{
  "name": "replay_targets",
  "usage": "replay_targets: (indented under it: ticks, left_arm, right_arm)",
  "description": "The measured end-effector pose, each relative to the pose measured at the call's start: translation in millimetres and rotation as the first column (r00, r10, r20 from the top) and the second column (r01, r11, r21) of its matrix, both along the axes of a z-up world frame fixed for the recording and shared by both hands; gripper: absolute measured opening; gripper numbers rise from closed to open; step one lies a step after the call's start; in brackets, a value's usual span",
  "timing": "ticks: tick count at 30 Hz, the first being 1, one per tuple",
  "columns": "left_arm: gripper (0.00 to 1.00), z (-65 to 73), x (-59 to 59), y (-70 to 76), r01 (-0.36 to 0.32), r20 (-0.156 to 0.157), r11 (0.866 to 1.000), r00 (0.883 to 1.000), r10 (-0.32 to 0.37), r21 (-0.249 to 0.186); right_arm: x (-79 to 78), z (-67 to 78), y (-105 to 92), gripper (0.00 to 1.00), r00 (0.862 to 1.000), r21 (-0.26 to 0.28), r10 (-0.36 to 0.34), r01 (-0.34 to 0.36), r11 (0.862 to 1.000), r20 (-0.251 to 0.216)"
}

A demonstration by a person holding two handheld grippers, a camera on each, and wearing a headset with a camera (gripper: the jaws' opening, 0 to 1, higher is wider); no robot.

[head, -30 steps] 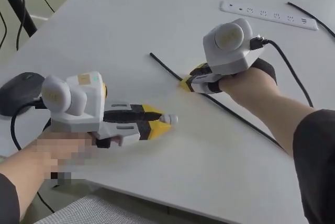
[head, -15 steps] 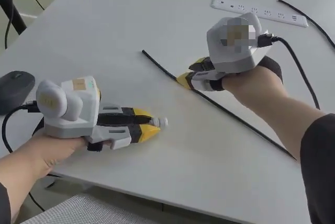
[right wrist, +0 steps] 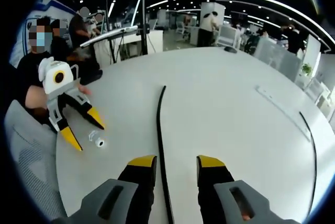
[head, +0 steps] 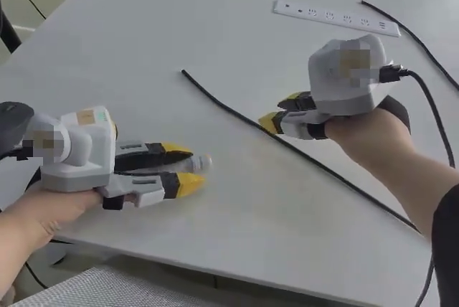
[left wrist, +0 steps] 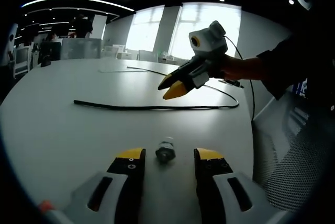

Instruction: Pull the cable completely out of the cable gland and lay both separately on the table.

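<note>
Cable gland [head: 203, 161] loose on the table [head: 143, 27], lower left of the head view, sat right btwn the yellow tips of the left gripper [left wrist: 169, 155]. Tongs on that one spread apart, w/ a gap either side of the gland in the left gripper view, so not pinched on anything. Small pale thing, lying on its side afaict.

Cable [head: 229, 106] completely out of the gland and well apart from it. Thin black line flat on the table, running diagonally from upper left of centre in the head view down to the lower right. Pretty much straight.

Right gripper [right wrist: 176, 161] right of centre in the head view, over the middle stretch of the cable. Tongs apart there too, not clamped on anything. In the right gripper view, cable passing up btwn the two tips, just beside the left-hand one, then on toward top centre of the frame. Can't tell if touching that tip. Seen from the left gripper view, looks lifted a bit off the tabletop, w/ the cable lying below.

White power strip [head: 333, 16] at upper right of the head view, another black cord [head: 409, 34] just past it. Grey mesh chair [head: 107, 285] poking in at the bottom left edge.
</note>
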State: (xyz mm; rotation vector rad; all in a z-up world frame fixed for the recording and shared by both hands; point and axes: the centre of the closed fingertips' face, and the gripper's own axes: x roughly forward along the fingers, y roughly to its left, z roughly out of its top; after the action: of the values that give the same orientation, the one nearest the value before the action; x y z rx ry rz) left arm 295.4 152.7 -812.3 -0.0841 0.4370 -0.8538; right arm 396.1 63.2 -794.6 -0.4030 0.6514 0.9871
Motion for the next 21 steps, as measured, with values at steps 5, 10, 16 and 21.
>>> replay_targets:
  ticks: [5, 10, 16, 21]
  left_arm:
    - [0.56, 6.7, -2.5, 1.5, -0.017, 0.026, 1.000, 1.000, 0.017, 0.006]
    - [0.74, 14.5, -0.6, 6.3, -0.058, 0.025, 0.998, 0.998, 0.058, 0.016]
    - [0.96, 23.5, 2.3, 13.5, -0.121, 0.011, 0.992, 0.993, 0.121, 0.024]
    - [0.99, 38.7, 0.2, 13.7, -0.146, -0.005, 0.989, 0.989, 0.146, 0.021]
  right_arm:
    - [-7.9, -1.1, -18.4, 0.40, 0.999, -0.004, -0.033, 0.033, 0.999, -0.010]
    - [-16.7, -2.3, -43.4, 0.53, 0.997, -0.017, -0.077, 0.077, 0.997, -0.019]
    - [-34.3, -0.4, -82.2, 0.84, 0.993, -0.048, -0.118, 0.117, 0.992, -0.015]
    - [-47.7, 13.6, -113.7, 0.99, 0.975, 0.013, -0.218, 0.219, 0.976, -0.051]
